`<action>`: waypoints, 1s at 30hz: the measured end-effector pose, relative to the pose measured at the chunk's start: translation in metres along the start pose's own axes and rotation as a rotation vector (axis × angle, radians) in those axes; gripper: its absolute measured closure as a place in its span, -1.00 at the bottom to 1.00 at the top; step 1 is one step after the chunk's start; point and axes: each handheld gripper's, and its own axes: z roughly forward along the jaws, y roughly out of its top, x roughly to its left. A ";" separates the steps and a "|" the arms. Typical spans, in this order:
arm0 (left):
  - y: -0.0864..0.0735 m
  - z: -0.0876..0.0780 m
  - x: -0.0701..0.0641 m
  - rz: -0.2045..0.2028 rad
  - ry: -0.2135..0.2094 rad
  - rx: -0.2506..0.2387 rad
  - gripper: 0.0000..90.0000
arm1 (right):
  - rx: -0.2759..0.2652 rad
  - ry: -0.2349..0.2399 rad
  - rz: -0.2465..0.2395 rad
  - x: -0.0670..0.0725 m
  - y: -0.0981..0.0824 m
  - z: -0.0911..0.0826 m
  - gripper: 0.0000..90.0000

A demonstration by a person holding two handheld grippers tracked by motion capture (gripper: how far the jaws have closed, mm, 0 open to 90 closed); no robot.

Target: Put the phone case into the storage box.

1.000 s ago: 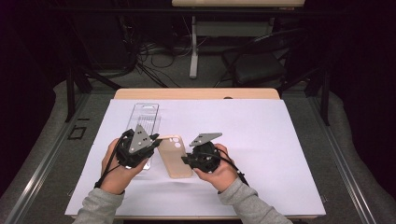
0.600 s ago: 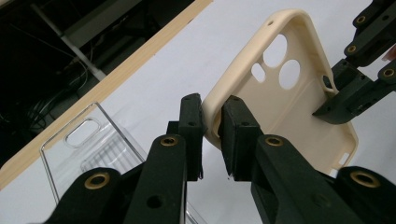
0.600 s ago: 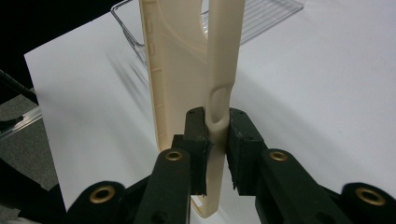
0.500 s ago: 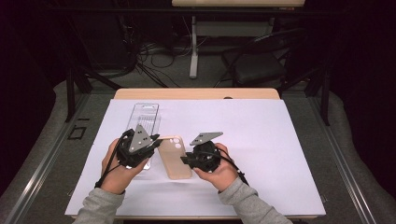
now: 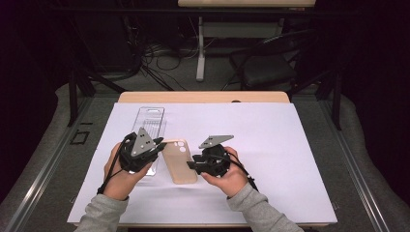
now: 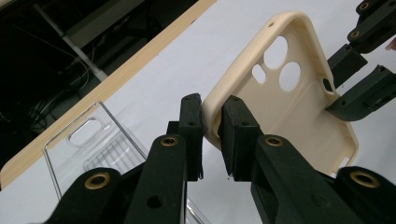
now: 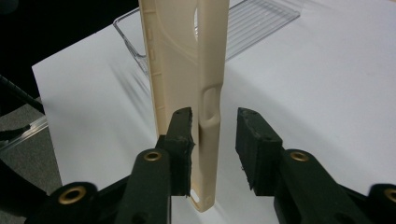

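Note:
A beige phone case (image 5: 180, 162) is held just above the white sheet between the two hands. My left gripper (image 5: 162, 147) is shut on the case's rim near its camera holes; the left gripper view shows both pads pinching that edge (image 6: 211, 126). My right gripper (image 5: 191, 164) is at the opposite long side. Its jaws have just been opening, and the case's side wall (image 7: 187, 60) stands between them (image 7: 215, 135). The right pad is clear of the wall and the left pad is close against it.
A clear plastic packaging shell (image 5: 149, 121) lies on the white sheet (image 5: 270, 145) behind my left hand. The sheet covers a wooden table (image 5: 203, 96). A dark chair (image 5: 266, 67) and cables sit on the floor beyond.

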 end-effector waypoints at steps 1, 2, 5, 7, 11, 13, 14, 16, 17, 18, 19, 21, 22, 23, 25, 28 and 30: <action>0.000 0.000 0.000 0.001 0.002 0.000 0.77 | -0.004 -0.003 -0.005 -0.001 0.000 0.000 0.43; 0.000 0.000 0.001 0.001 0.003 0.000 0.77 | -0.006 -0.002 -0.004 -0.001 0.000 -0.001 0.40; 0.000 0.000 0.002 -0.002 0.004 -0.002 0.77 | -0.014 0.008 -0.001 -0.003 0.001 -0.002 0.31; 0.000 0.000 0.002 -0.004 0.006 -0.004 0.77 | -0.027 -0.003 -0.010 -0.004 0.002 -0.003 0.22; -0.001 0.001 0.004 -0.015 0.006 -0.013 0.77 | -0.051 -0.032 -0.048 -0.009 0.003 -0.006 0.01; -0.001 0.001 0.005 -0.014 0.008 -0.014 0.76 | -0.057 -0.040 -0.066 -0.012 0.003 -0.007 -0.03; -0.002 0.001 0.006 -0.017 0.009 -0.014 0.76 | -0.059 -0.046 -0.077 -0.013 0.003 -0.007 -0.03; -0.002 0.002 0.007 -0.017 0.008 -0.015 0.77 | -0.055 -0.059 -0.106 -0.014 0.003 -0.007 -0.04; -0.003 0.002 0.007 -0.020 0.008 -0.015 0.77 | -0.053 -0.065 -0.119 -0.014 0.003 -0.007 -0.04; -0.003 0.002 0.008 -0.024 0.007 -0.016 0.76 | -0.056 -0.076 -0.130 -0.014 0.003 -0.008 -0.03; -0.004 0.002 0.008 -0.024 0.007 -0.016 0.77 | -0.060 -0.085 -0.140 -0.014 0.003 -0.008 -0.03; -0.005 0.001 0.009 -0.031 0.009 -0.021 0.76 | -0.070 -0.095 -0.148 -0.015 0.003 -0.009 0.00; -0.005 0.001 0.009 -0.030 0.010 -0.021 0.76 | -0.068 -0.096 -0.147 -0.015 0.003 -0.010 0.03; -0.005 0.001 0.010 -0.033 0.011 -0.024 0.76 | -0.062 -0.089 -0.141 -0.016 0.003 -0.011 0.03; -0.005 0.000 0.010 -0.034 0.012 -0.028 0.76 | -0.057 -0.085 -0.122 -0.017 0.003 -0.012 0.03; -0.006 -0.001 0.010 -0.041 0.012 -0.032 0.77 | -0.051 -0.098 -0.119 -0.020 0.003 -0.013 -0.01; -0.007 -0.001 0.011 -0.043 0.013 -0.033 0.76 | -0.057 -0.099 -0.121 -0.021 0.003 -0.014 -0.01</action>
